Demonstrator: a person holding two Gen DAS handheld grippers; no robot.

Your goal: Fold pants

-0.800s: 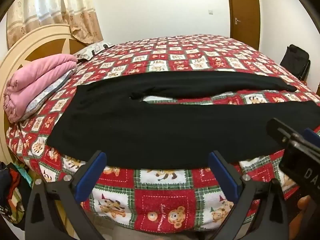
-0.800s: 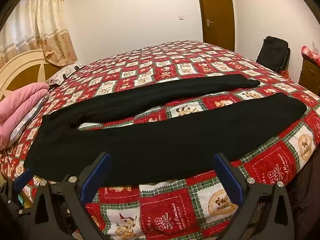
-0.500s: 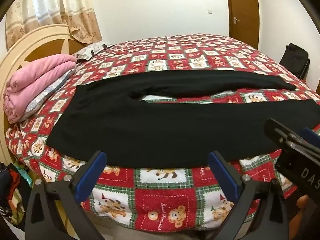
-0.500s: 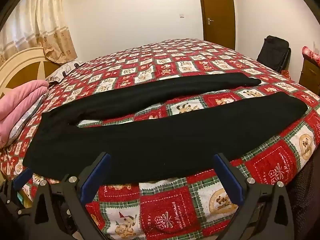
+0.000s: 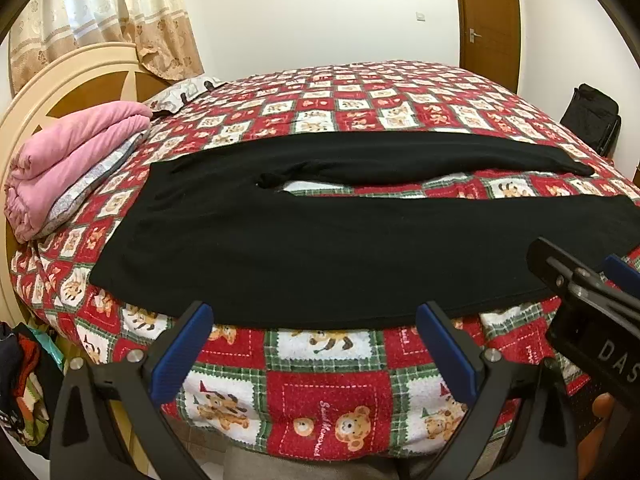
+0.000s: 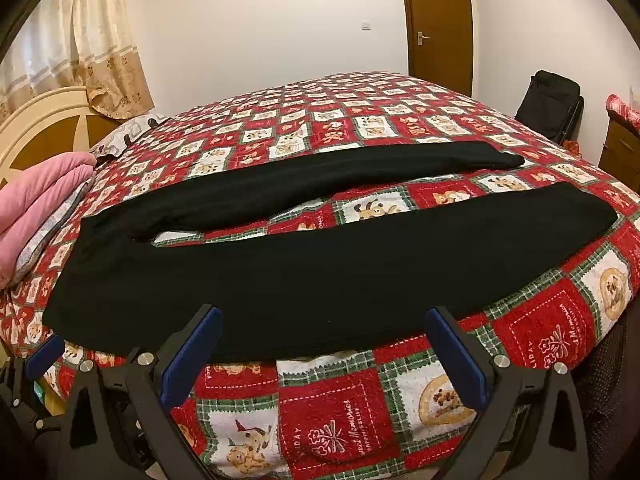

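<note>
Black pants (image 5: 320, 248) lie flat on the bed, waist at the left, both legs stretched to the right with a strip of quilt between them; they also show in the right wrist view (image 6: 320, 264). My left gripper (image 5: 316, 344) is open and empty, just short of the near leg's edge. My right gripper (image 6: 326, 348) is open and empty at the same near edge, further right. The right gripper also shows at the right edge of the left wrist view (image 5: 580, 280).
The bed has a red, green and white teddy-bear quilt (image 5: 320, 392). A folded pink blanket (image 5: 72, 156) lies on a pillow at the left by the cream headboard (image 5: 60, 76). A black bag (image 6: 552, 100) stands by the far wall near a brown door (image 6: 438, 20).
Both grippers have drifted slightly closer to the near edge of the pants. The pants have not moved.
</note>
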